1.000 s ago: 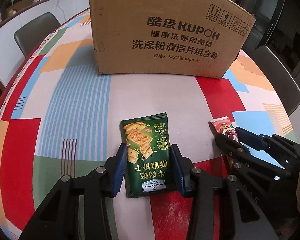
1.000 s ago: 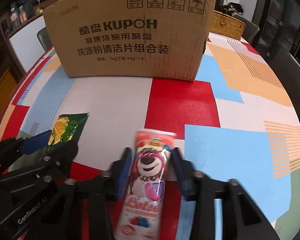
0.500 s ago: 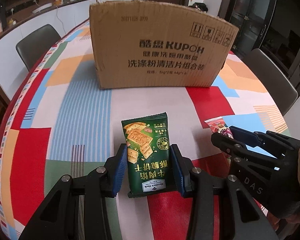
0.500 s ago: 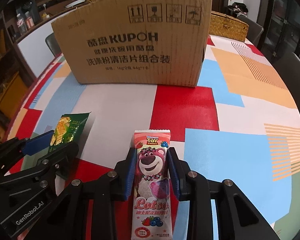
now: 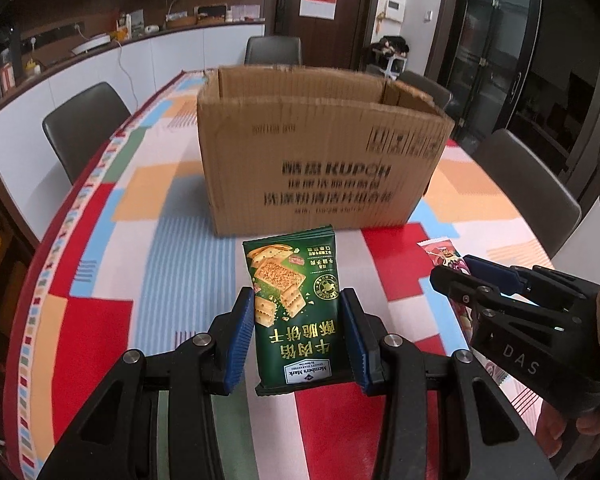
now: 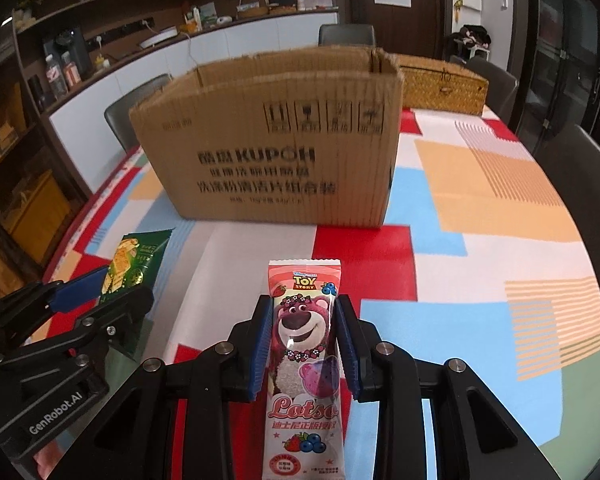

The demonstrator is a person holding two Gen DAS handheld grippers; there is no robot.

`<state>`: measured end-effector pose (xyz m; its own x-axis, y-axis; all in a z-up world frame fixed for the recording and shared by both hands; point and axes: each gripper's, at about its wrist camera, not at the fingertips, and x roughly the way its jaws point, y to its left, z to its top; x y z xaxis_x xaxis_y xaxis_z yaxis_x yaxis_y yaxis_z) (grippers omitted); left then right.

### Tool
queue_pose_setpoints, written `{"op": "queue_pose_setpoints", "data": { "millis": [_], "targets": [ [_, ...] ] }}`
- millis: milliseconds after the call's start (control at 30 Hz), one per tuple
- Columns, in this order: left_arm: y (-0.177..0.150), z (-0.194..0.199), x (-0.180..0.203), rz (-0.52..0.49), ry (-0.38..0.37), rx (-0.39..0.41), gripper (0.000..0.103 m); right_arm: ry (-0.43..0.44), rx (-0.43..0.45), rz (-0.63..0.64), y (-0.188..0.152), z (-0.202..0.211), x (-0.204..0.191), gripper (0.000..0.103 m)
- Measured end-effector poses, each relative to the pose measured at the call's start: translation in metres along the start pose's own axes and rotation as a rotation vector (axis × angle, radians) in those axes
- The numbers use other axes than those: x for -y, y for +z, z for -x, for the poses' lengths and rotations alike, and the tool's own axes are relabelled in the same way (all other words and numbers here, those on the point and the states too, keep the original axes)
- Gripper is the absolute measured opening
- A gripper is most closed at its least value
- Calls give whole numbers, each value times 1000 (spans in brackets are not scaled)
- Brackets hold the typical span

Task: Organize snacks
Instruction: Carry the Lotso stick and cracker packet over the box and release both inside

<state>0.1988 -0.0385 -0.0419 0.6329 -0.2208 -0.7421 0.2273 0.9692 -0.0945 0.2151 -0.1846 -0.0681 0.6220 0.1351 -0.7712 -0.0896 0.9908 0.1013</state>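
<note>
My left gripper [image 5: 298, 304] is shut on a green cracker packet [image 5: 294, 304] and holds it above the table. My right gripper [image 6: 302, 312] is shut on a pink Lotso snack packet [image 6: 303, 360], also lifted. An open cardboard box [image 5: 324, 152] stands ahead of both grippers, its open top in view; it also shows in the right wrist view [image 6: 276, 140]. The right gripper with its pink packet [image 5: 444, 256] shows at the right of the left wrist view. The left gripper with the green packet [image 6: 136, 260] shows at the left of the right wrist view.
The table [image 5: 172, 248] has a cloth of red, blue, orange and white patches. Dark chairs [image 5: 84, 124] stand around it. A woven basket [image 6: 444, 88] sits behind the box on the right. A counter with bottles runs along the back left wall.
Both grippers have risen with their packets, so the box's open top has come into view. Both stay shut on their packets.
</note>
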Motion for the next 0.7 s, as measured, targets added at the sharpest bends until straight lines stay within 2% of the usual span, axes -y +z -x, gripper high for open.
{"op": "queue_pose_setpoints", "data": {
  "millis": [700],
  "targets": [
    [65,45,5,-28,18,183,42,-5,193,26,61,46,6,32]
  ]
}}
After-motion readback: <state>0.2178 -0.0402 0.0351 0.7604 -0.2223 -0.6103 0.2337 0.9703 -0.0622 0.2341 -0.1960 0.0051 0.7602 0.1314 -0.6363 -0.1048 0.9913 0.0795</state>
